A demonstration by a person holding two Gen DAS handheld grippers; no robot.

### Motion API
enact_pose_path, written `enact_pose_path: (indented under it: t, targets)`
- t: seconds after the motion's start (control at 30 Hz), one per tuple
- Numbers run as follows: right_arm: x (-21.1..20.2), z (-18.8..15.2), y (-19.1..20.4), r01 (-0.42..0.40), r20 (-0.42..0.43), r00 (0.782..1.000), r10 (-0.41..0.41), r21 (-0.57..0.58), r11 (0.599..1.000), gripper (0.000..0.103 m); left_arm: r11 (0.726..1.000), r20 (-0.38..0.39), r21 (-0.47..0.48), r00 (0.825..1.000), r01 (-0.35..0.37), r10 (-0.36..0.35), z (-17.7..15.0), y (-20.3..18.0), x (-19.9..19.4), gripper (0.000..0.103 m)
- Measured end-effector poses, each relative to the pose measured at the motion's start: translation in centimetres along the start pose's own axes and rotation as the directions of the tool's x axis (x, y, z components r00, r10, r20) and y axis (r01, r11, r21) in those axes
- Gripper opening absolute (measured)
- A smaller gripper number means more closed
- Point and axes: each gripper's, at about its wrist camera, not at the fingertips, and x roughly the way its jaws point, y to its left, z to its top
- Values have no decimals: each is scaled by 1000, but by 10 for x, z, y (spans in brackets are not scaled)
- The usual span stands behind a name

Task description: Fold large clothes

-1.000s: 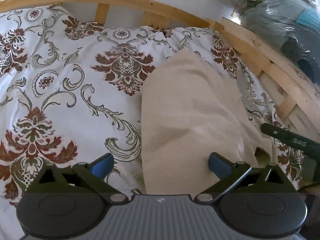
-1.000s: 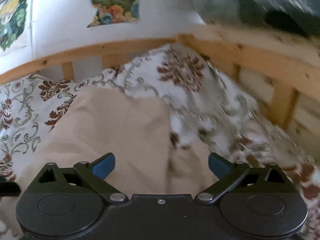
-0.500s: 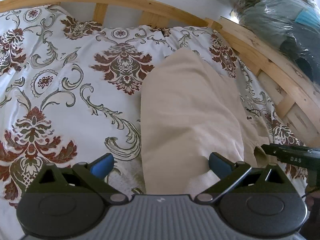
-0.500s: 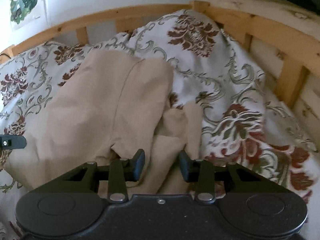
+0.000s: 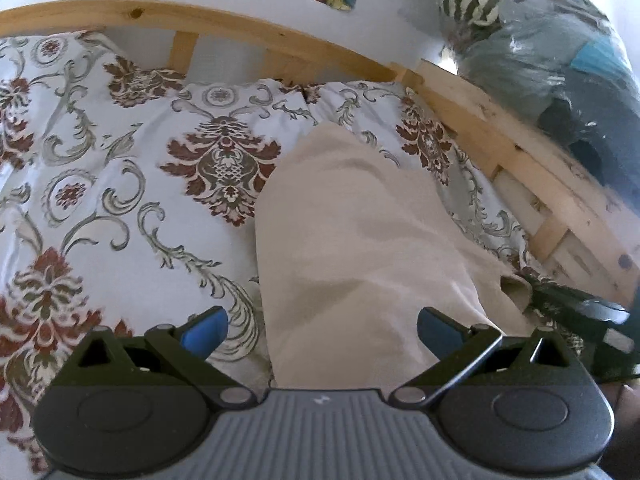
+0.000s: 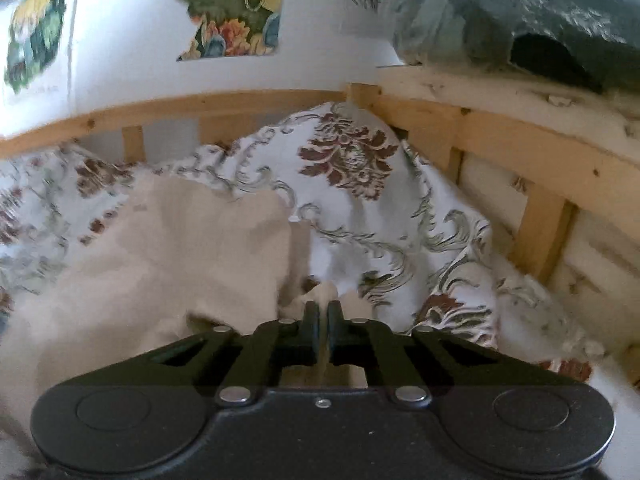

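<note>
A beige garment (image 5: 360, 240) lies lengthwise on the floral bedspread (image 5: 120, 200). My left gripper (image 5: 320, 330) is open just above its near end, one blue pad on each side of the cloth. The right gripper shows at the right edge of the left wrist view (image 5: 580, 312). In the right wrist view the same beige garment (image 6: 180, 260) spreads to the left, and my right gripper (image 6: 323, 312) is shut on a bunched edge of it, which it lifts slightly.
A wooden bed rail (image 5: 280, 52) runs along the back and right side (image 6: 500, 140). Plastic-wrapped bundles (image 5: 560, 60) sit on the rail at the right. Pictures hang on the white wall (image 6: 228, 8).
My right gripper has closed from wide open onto the garment's edge and lifted it. My left gripper stayed open and tilted up slightly.
</note>
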Motion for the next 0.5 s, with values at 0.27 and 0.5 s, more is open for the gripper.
enact_pose_path:
  t: [0.27, 0.5]
  targets:
    - [23, -4, 0, 37, -32, 999, -37, 13, 999, 4, 1000, -61, -5, 998, 23, -23, 1, 4, 25, 103]
    - [28, -5, 2, 60, -8, 998, -60, 22, 998, 4, 1000, -66, 26, 998, -8, 10, 0, -1, 24, 103]
